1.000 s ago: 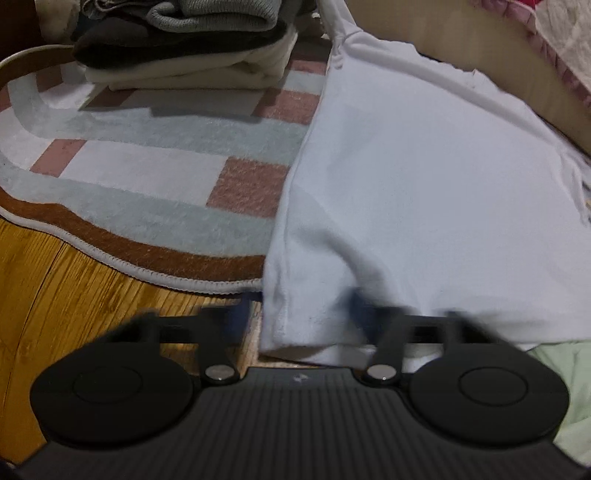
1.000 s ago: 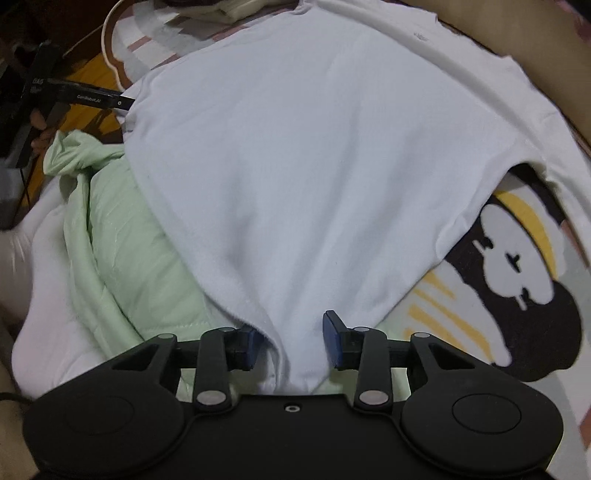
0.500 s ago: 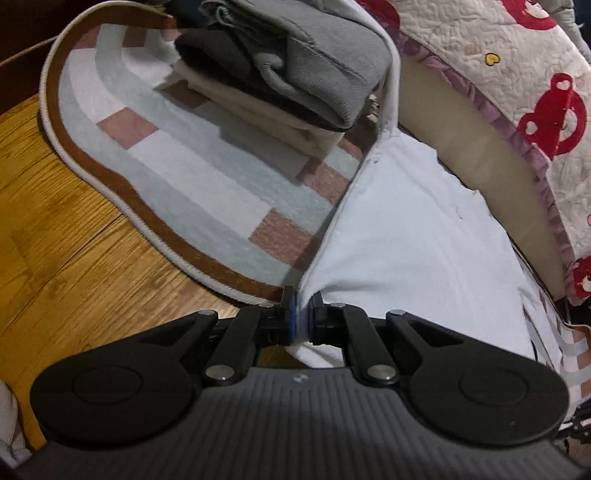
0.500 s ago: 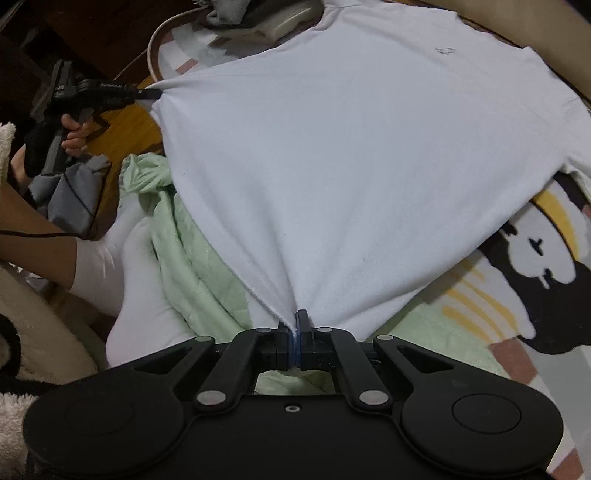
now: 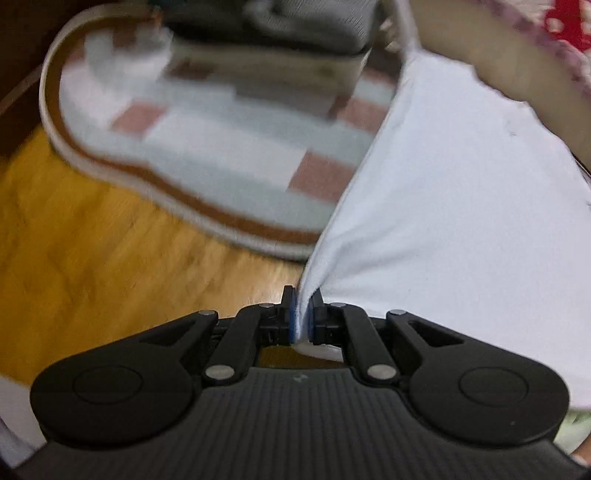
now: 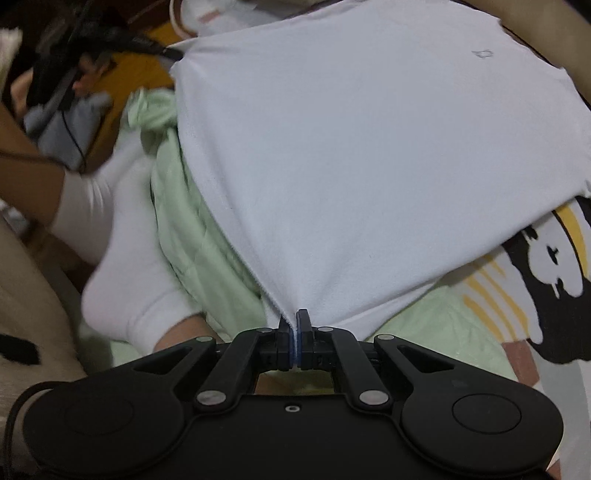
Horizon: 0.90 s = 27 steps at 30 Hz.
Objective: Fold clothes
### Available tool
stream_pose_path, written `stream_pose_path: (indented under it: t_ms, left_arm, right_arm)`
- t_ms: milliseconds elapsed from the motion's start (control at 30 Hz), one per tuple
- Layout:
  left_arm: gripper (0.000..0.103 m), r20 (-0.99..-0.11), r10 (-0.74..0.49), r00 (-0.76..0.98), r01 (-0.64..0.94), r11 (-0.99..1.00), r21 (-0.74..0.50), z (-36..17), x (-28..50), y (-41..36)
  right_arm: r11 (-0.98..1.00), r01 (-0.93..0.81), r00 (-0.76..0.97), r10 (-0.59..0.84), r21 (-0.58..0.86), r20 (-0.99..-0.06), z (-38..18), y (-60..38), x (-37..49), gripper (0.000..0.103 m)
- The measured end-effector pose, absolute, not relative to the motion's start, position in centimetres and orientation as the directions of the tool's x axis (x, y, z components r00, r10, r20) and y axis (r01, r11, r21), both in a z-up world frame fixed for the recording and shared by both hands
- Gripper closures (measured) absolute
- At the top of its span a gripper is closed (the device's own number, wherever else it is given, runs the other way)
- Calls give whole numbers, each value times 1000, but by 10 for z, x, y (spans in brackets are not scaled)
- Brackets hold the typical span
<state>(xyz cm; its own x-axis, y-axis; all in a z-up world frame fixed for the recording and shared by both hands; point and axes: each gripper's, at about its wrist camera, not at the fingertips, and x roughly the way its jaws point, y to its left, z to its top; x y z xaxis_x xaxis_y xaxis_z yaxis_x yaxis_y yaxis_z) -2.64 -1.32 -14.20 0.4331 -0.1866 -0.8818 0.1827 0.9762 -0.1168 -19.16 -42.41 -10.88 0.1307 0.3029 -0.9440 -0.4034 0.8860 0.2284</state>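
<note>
A white shirt [image 6: 369, 147] hangs stretched between two hand-held tools, each pinching one lower corner of the fabric. The left claw [image 5: 303, 317] is clamped tight on a bunched corner above the wooden floor [image 5: 92, 251], just past the edge of a striped rug [image 5: 221, 155]; the right claw [image 6: 295, 343] is likewise closed on the opposite corner, with only a sliver of cloth showing between its pads. Holding both corners apart appears meant to pull the hem taut and spread the garment flat, so a clean fold line can be formed. The far end of the shirt reaches toward a bed edge and seems to rest there, though exactly how it is supported cannot be made out. Beneath the cloth lie a pale green garment [image 6: 192, 229] and a mat with a black-and-yellow cartoon print [image 6: 546, 266]. A stack of folded clothes [image 5: 295, 33] sits on the rug beyond, blurred in the left wrist view, suggesting where finished pieces are kept. A person's foot in a white sock [image 6: 122, 258] rests beside the green garment.
</note>
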Motion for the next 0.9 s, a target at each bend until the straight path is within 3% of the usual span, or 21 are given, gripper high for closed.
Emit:
stream_pose_path:
  t_ms: [167,300,333,400,533,600,667,700,767,833,900]
  left_arm:
    - [93,-916,-125,382,162,985,-67,-152,-23,-19]
    - [84,-915,-98,390,185,982,-27,-144,-25,-27]
    - [80,-908,-114,403,195,980,-36,-137,-27,-29]
    - [66,-887,-136,441,221,975,-39,-120,-30,-39]
    - [62,-847,-207,489,330,943,-40,-87,-31,-75]
    - [62,-839,-265,475,398,915,-63,-68,-24,-101]
    - [62,-837,-306,453,486,872,-56,-47,-15,-130]
    - [62,-842,-314,440,543,839,-29,-36,-10,-146]
    - [62,-857,-248,452,696,699,165,-14,-4,-191]
    - [62,-853,-207,479,757,589,282,5,2,-228]
    - [61,-865,-227,448,808,517,283,23,11,-264]
  right_arm:
    - [871,-442,100,283,212,-954,-113,-411,-200,98]
    - [861,-424,96,352,282,-931,-103,-419,-202,88]
    - [864,-392,124,391,317,-912,-97,-428,-199,87]
    - [861,-328,186,462,388,-867,-84,-447,-194,62]
    - [840,-170,437,533,515,-725,-53,-507,-182,59]
    - [829,-102,563,504,550,-655,-42,-536,-172,49]
    - [839,-11,649,420,544,-634,-40,-560,-148,48]
    - [839,34,687,374,542,-623,-39,-572,-136,48]
    - [809,127,733,312,574,-604,-42,-597,-110,48]
    - [766,197,751,283,612,-596,-51,-622,-88,48]
    - [782,238,748,231,576,-622,-63,-639,-73,43]
